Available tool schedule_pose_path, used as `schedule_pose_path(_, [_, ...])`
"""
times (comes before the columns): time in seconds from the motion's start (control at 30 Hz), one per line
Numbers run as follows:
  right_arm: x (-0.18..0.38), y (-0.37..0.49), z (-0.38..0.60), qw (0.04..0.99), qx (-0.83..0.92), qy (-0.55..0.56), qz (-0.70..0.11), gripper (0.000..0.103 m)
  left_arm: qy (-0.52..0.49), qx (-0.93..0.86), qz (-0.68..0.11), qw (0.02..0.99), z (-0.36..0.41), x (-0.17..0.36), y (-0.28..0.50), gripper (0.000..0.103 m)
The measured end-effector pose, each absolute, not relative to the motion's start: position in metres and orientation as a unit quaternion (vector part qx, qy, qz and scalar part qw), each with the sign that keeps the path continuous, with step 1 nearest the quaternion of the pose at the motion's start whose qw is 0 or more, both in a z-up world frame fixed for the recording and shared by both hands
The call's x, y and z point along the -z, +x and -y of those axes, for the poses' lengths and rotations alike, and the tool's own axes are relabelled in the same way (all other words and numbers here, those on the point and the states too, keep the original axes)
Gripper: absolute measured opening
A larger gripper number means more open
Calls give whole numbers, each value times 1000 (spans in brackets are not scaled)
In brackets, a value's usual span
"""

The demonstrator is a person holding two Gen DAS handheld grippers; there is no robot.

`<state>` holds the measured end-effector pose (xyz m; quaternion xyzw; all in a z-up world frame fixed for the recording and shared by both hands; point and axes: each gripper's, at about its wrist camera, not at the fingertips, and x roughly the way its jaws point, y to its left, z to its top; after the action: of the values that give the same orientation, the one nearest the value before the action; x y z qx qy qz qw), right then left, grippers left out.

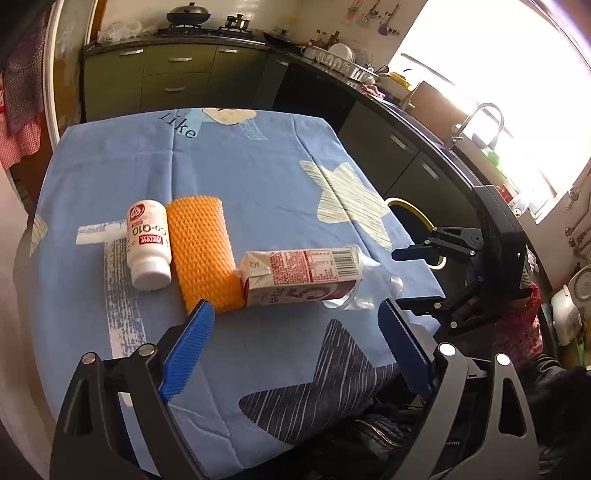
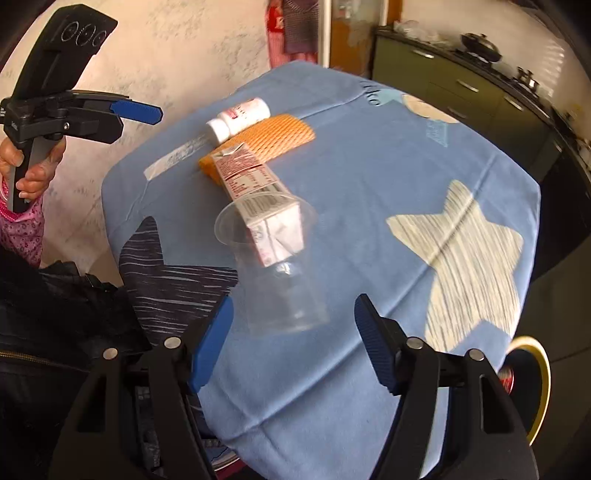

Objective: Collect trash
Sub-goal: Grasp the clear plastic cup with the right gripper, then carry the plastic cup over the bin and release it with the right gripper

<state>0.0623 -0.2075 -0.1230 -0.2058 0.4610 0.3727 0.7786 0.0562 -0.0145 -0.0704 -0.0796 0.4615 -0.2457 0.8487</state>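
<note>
Centrally, a boxy carton (image 2: 255,184) inside a clear ribbed plastic cup (image 2: 280,273).

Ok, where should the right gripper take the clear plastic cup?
Grip the clear plastic cup across its bare base end, coming from above on the near side. It lies on its side with the carton stuck into its mouth, so the rim end is blocked. The open right gripper already straddles that base.

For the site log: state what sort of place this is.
Most likely a home kitchen: a stove with a wok, a dish rack, a sink faucet and a cloth-covered table.
</note>
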Motion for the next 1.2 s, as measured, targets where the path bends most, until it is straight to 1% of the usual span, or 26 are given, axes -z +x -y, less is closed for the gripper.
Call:
schedule_pose_path(0.2, [138, 71, 182, 758, -383, -227, -476, 63, -105, 245, -467, 843, 5, 87, 50, 90])
schedule_pose_path(0.33, [146, 72, 179, 752, -380, -234, -486, 55, -103, 248, -470, 841, 9, 90, 50, 90])
schedule_pose_path(0.47, [148, 71, 186, 755, -374, -228, -489, 51, -104, 251, -473, 838, 11, 94, 54, 90])
schedule_pose_path(0.97, [145, 49, 241, 781, -342, -168, -495, 49, -103, 253, -482, 832, 18, 101, 61, 90])
schedule_pose_path(1.2, [131, 42, 296, 824, -283, -94, -481, 49, -98, 262, -485, 828, 26, 103, 60, 90])
